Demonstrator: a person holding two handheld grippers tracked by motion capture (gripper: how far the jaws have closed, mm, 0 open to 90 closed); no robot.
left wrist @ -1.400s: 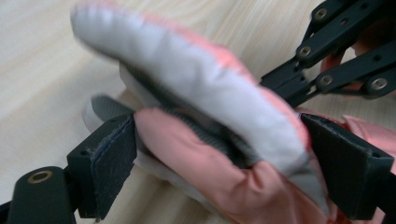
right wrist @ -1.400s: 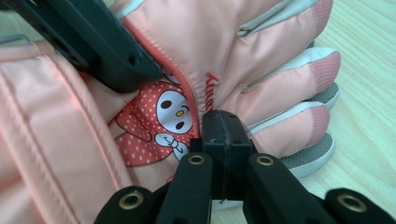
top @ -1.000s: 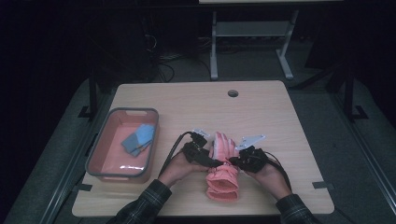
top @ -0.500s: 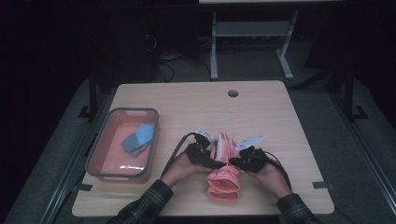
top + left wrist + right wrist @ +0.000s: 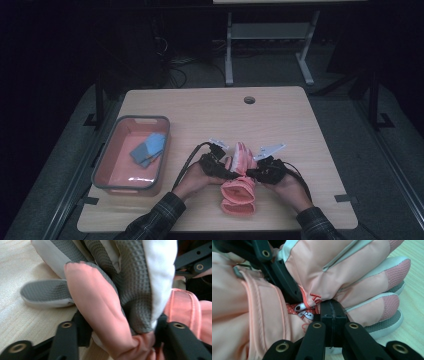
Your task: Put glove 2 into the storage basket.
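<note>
The pink glove [image 5: 239, 181] lies near the front edge of the counter [image 5: 210, 115], a little right of the middle, its long axis running front to back: fingers point away from the person, the cuff toward them. In the high view the left gripper [image 5: 226, 169] meets it from the left and the right gripper [image 5: 251, 174] from the right, both about mid-length, where the hand part joins the cuff.

In the left gripper view [image 5: 117, 340] the jaws stand apart with the glove [image 5: 100, 305] bunched between them, pink fabric and grey grip palm, so they grasp it. In the right gripper view [image 5: 332, 315] the jaws are pressed together; they appear to pinch a fold of the glove [image 5: 332, 272] at its wrist, by a small printed patch.

A pink bin [image 5: 100, 170] sits at the counter's left side, well apart from the glove, with a blue cloth [image 5: 149, 147] in it. The back half and the right side of the counter are bare wood, with a round cable hole [image 5: 249, 100] near the back edge. The room around is dark; a grey frame [image 5: 270, 40] stands on the floor behind.
</note>
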